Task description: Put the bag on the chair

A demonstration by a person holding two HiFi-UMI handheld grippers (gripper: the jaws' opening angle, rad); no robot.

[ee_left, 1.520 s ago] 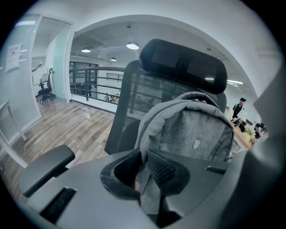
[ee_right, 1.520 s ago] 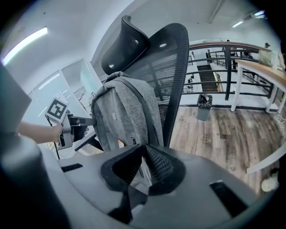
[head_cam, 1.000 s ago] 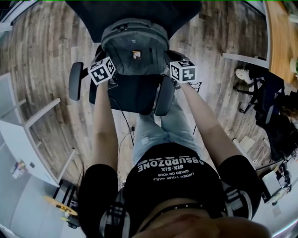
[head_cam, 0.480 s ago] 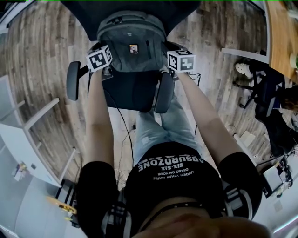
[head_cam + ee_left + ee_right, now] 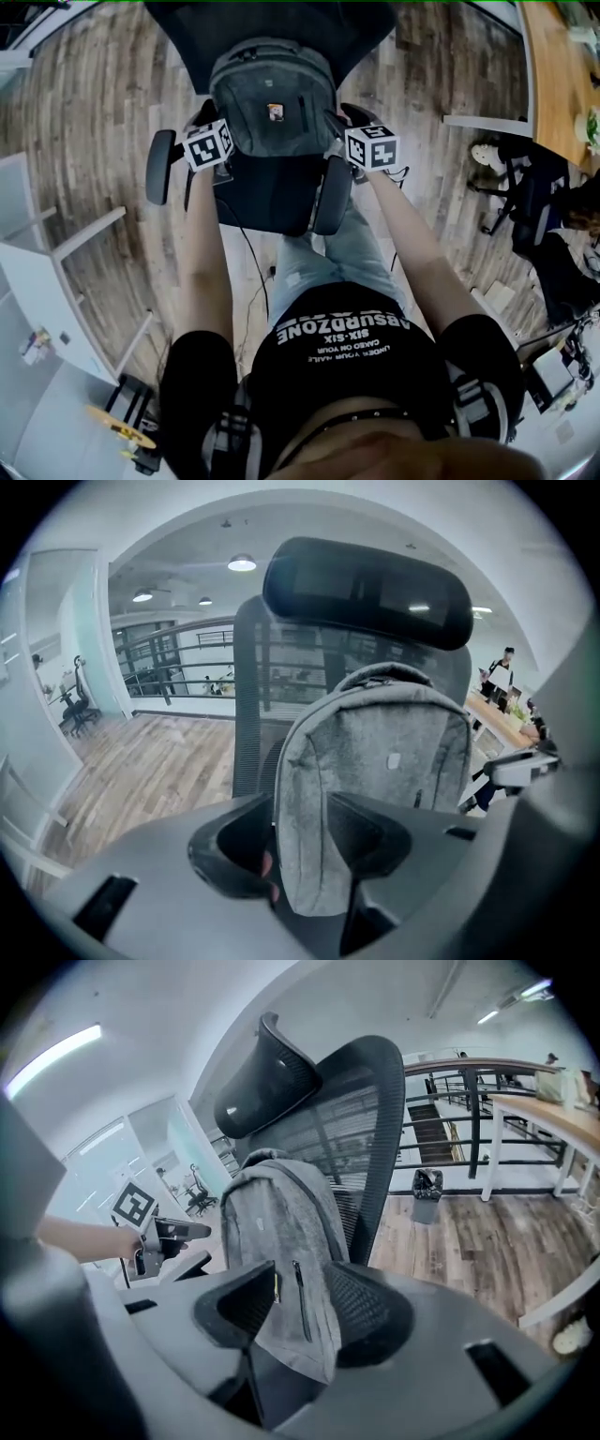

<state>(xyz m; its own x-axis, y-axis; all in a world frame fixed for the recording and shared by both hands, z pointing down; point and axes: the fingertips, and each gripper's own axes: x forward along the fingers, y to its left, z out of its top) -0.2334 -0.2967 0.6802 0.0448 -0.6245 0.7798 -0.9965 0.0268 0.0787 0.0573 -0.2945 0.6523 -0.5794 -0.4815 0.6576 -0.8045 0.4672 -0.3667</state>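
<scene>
The grey bag [image 5: 272, 94] stands upright on the chair [image 5: 267, 197], its back against the mesh backrest [image 5: 361, 1138] below the headrest [image 5: 366, 591]. The left hand-held gripper [image 5: 305, 841] and right hand-held gripper [image 5: 300, 1312] each straddle 1 lower side of the bag; both sets of jaws are opening wide and the fabric hangs loose between them. Compared with a moment earlier, the 2 marker cubes sit lower, nearer the armrests [image 5: 159, 167], while the bag keeps its place. The bag's bottom is hidden behind the gripper bodies, and the backrest's top is cut off in the head view.
</scene>
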